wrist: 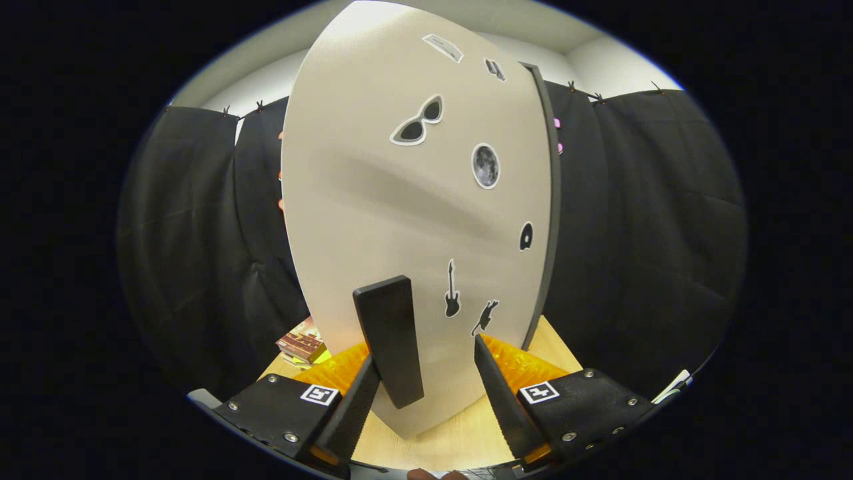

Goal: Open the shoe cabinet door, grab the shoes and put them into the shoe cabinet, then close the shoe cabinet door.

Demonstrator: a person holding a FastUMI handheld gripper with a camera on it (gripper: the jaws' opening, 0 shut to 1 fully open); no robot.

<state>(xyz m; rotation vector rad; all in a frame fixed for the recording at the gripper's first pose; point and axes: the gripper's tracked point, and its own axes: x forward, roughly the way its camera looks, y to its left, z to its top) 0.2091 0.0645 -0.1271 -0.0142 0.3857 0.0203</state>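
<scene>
The shoe cabinet door (400,200) stands right in front of me, a pale panel with several small stickers on it. Its dark upright handle (390,340) sits low on the panel, between my fingers. My gripper (424,353) is open around the handle. The left finger (353,407) lies against the handle's side, and the right finger (500,393) stands well apart from it. The door's dark right edge (550,200) shows as a thin strip, and the panel looks turned at an angle to me. What lies behind the door is hidden.
The cabinet stands on a light wooden tabletop (460,440). A small stack of books (303,345) lies on the table to the left of the door. Black cloth walls (653,233) close in on both sides.
</scene>
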